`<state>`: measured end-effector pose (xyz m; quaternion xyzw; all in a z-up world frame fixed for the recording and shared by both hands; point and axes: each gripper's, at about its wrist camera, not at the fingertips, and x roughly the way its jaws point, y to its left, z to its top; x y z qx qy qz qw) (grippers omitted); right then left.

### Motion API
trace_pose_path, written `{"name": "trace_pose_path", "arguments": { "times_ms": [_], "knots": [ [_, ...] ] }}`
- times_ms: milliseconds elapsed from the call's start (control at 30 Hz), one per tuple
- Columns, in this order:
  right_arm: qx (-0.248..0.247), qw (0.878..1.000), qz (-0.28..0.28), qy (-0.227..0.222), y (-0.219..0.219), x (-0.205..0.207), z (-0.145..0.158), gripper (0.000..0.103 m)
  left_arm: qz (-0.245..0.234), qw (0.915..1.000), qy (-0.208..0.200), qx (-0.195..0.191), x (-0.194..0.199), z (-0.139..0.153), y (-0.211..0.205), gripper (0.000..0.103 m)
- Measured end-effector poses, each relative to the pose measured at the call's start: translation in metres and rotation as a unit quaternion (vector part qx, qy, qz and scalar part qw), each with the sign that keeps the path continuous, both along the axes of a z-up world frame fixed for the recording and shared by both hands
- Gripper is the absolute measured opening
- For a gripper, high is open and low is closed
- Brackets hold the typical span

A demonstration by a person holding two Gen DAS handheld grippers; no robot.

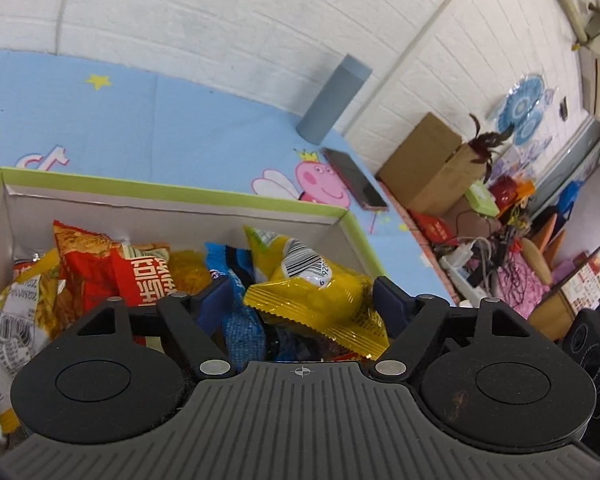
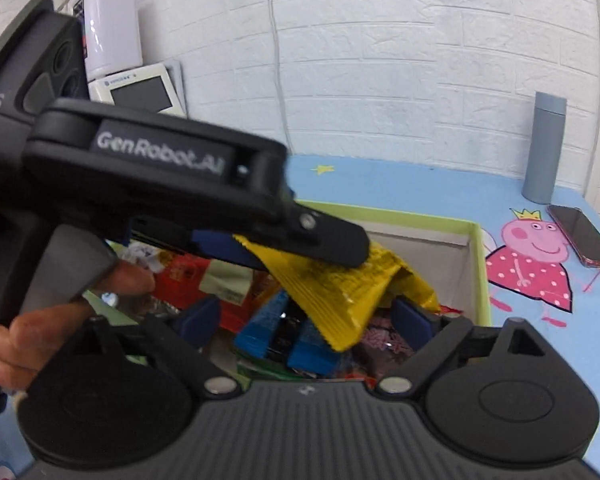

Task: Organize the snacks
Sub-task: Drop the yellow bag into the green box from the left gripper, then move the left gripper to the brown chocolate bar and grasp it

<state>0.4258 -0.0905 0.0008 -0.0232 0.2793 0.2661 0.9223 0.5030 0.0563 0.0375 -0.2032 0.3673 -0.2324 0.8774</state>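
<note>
Left hand-held gripper (image 1: 302, 300) stands moderately wide, a yellow snack packet (image 1: 320, 292) between its jaws, the left pad clear of it. Right hand-held gripper (image 2: 308, 318) stands wide, gripping nothing. Both are over a green-rimmed box (image 1: 180, 192) full of snack packets. The worktop (image 1: 140, 120) carries a blue cartoon mat against a white brick wall (image 1: 220, 8); a grey flask (image 1: 332, 96) and a phone (image 1: 356, 180) lie at 1 o'clock. Only the left view shows a cardboard carton (image 1: 424, 160) and clutter at 3 o'clock. Only the right view shows a person's hand (image 2: 28, 320) at 9 o'clock and a white canister (image 2: 110, 20) at 11 o'clock.

White brick-pattern wall (image 1: 220, 12) (corner cluttered) behind blue cartoon-printed mat (image 1: 140, 120).
</note>
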Motion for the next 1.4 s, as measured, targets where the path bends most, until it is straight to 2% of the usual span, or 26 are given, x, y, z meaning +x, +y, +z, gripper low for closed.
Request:
{"name": "trace_pose_path", "arguments": {
  "times_ms": [67, 133, 267, 400, 567, 633, 700, 867, 933, 1067, 1267, 1400],
  "knots": [
    [0.004, 1.000, -0.007, -0.021, -0.006, -0.016, 0.011, 0.093, 0.003, 0.9997, -0.021, -0.009, -0.017, 0.013, 0.005, 0.070],
    [0.015, 0.999, -0.009, -0.043, -0.016, -0.045, 0.024, 0.093, 0.005, 0.9989, -0.045, -0.011, -0.041, 0.029, 0.008, 0.079],
    [0.039, 0.997, -0.017, -0.058, -0.036, -0.101, 0.036, 0.093, 0.005, 0.9965, -0.082, -0.013, -0.097, 0.047, 0.012, 0.084],
    [0.053, 0.998, -0.035, -0.022, -0.054, -0.151, 0.011, 0.093, -0.005, 0.9975, -0.067, -0.020, -0.144, 0.026, 0.010, 0.084],
    [0.057, 0.997, -0.054, 0.024, -0.058, -0.203, -0.026, 0.093, -0.014, 0.9996, -0.004, -0.025, -0.179, -0.025, 0.000, 0.079],
    [0.053, 0.997, -0.044, 0.026, -0.052, -0.208, -0.030, 0.093, -0.026, 0.9984, 0.024, -0.045, -0.178, -0.038, -0.004, 0.074],
    [0.042, 0.999, -0.022, 0.019, -0.044, -0.210, -0.030, 0.093, -0.032, 0.9965, 0.043, -0.064, -0.173, -0.044, -0.005, 0.073],
    [0.017, 0.999, 0.011, 0.031, -0.025, -0.180, -0.037, 0.094, -0.039, 0.9941, 0.068, -0.075, -0.159, -0.057, -0.007, 0.071],
    [0.005, 1.000, 0.014, 0.026, -0.017, -0.172, -0.042, 0.094, -0.032, 0.9944, 0.073, -0.070, -0.155, -0.062, -0.008, 0.063],
    [-0.033, 0.999, 0.026, 0.016, -0.001, -0.165, -0.043, 0.094, -0.016, 0.9958, 0.076, -0.048, -0.148, -0.063, -0.004, 0.062],
    [-0.009, 0.998, 0.040, 0.055, 0.007, -0.160, -0.053, 0.094, -0.024, 0.9964, 0.070, -0.041, -0.153, -0.064, 0.000, 0.058],
    [-0.024, 0.998, 0.043, 0.047, 0.014, -0.171, -0.054, 0.094, -0.026, 0.9978, 0.059, -0.011, -0.164, -0.063, -0.004, 0.042]
  ]
}}
